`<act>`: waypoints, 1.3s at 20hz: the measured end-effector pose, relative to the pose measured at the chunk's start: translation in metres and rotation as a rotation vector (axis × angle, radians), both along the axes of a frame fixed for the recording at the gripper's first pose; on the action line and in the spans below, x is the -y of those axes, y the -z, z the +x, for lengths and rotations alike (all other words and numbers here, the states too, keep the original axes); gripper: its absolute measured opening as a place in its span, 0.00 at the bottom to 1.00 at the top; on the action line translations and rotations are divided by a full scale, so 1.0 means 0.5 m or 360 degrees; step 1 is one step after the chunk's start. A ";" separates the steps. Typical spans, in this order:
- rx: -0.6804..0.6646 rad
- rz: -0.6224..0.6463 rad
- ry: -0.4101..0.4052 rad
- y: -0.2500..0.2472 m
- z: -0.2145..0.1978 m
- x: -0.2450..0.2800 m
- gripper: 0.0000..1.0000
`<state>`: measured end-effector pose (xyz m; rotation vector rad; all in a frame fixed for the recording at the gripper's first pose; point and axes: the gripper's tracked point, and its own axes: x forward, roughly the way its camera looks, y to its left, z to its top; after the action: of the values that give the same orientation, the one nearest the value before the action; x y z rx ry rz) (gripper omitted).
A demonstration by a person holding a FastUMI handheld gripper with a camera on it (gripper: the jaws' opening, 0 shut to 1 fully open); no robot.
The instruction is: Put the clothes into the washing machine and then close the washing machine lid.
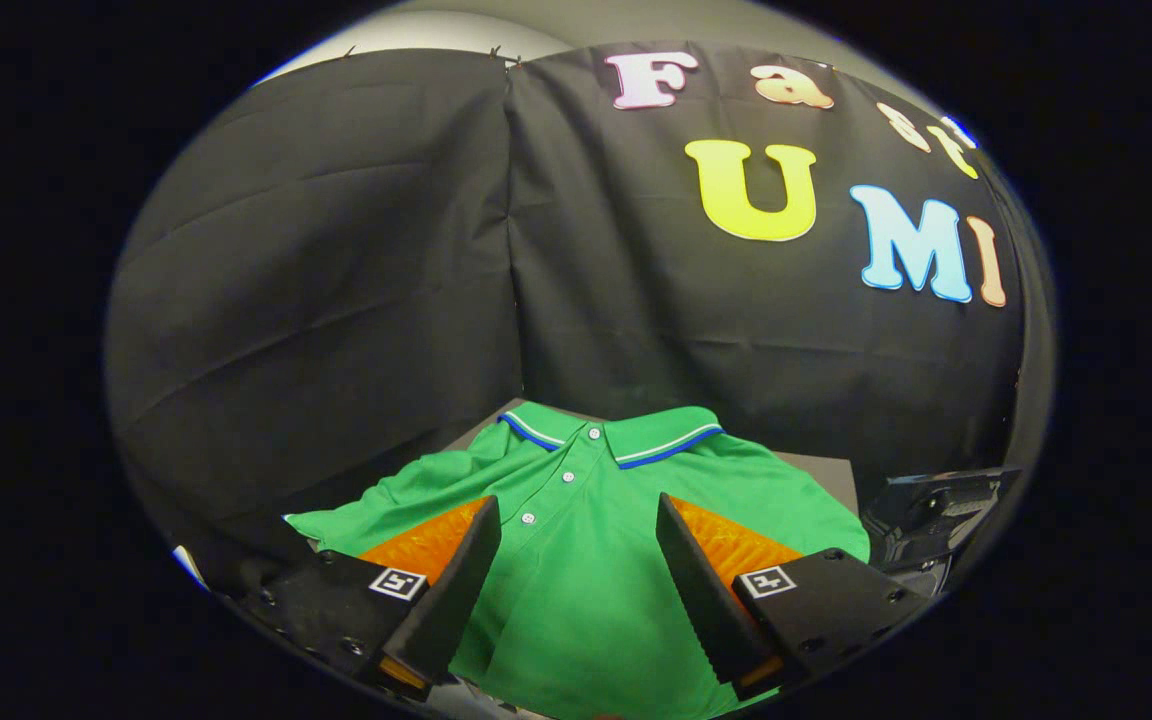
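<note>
Jaws wide apart, holding nothing — gripper (578,540) poised over the green polo shirt (586,520).

Shirt lies flat on the grey surface (826,475), its button placket running straight between the jaws, collar beyond them toward the booth wall. A dark machine part (936,510) sits to the right — likely the washing machine.

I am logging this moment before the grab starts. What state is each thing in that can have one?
Green polo shirt: spread flat, collar away from the claw, placket buttoned, not yet gripped.
Claw: open, fingers apart above the shirt's chest, holding nothing.
Dark machine part beside the shirt: too little visible to tell open or closed.
</note>
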<state>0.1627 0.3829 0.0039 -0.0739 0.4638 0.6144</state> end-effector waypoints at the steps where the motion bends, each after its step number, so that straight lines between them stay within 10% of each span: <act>1: -0.0032 -0.0016 0.0002 0.011 0.003 -0.005 0.98; 18: -0.0309 -0.0246 -0.0116 0.104 0.024 -0.043 0.96; 24: -0.0265 -0.0184 -0.0149 0.108 0.017 -0.061 0.24; 26: -0.0311 -0.0162 -0.0135 0.110 0.016 -0.063 0.23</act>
<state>0.1705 0.4146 -0.0513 -0.1316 0.6843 0.6845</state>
